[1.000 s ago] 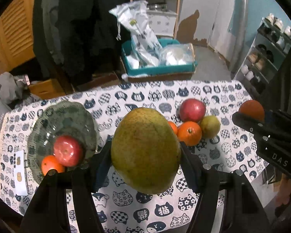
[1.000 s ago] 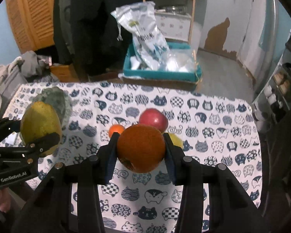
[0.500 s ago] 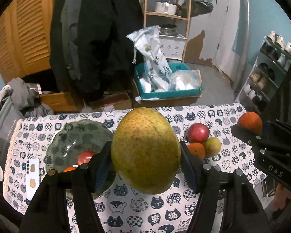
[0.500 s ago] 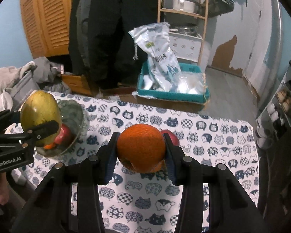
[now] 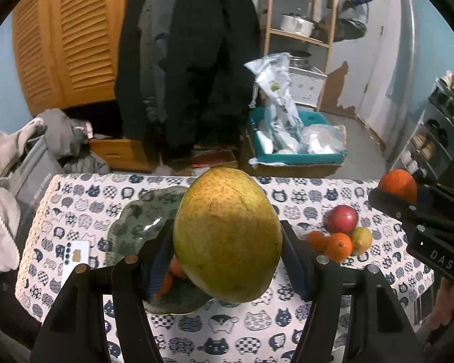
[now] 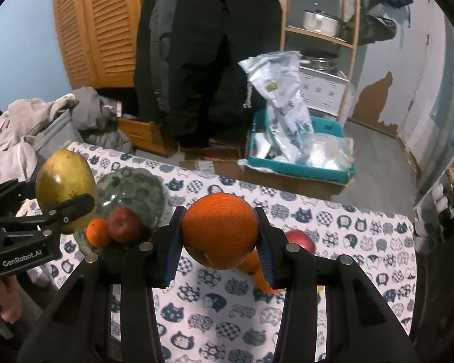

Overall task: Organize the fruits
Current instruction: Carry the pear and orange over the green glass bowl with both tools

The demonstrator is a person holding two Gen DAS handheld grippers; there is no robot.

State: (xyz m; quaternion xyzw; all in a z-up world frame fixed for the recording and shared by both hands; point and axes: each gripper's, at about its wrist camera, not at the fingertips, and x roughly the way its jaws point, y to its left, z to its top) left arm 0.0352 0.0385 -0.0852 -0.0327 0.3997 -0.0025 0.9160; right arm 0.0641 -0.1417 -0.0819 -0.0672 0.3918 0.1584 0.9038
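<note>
My left gripper [image 5: 227, 251] is shut on a large yellow-green mango [image 5: 227, 233], held above the green plate [image 5: 136, 227]. The plate [image 6: 130, 190] holds a red apple [image 6: 124, 225] and a small orange [image 6: 97, 232]. My right gripper [image 6: 219, 242] is shut on a big orange [image 6: 219, 231], held above the table right of the plate. On the cat-print cloth [image 5: 227, 332] lie a red apple [image 5: 342, 219], two small oranges [image 5: 337, 245] and a yellow-green fruit [image 5: 361, 239].
A white card [image 5: 75, 254] lies left of the plate. Beyond the table's far edge are a teal crate [image 5: 293, 151] with plastic bags, hanging dark coats [image 5: 190, 60], a wooden shelf [image 5: 302, 30] and a pile of grey clothes [image 5: 21, 157].
Both grippers have risen and pulled back with their fruit; the table looks smaller and lower. The mango now covers most of the plate in the left wrist view.
</note>
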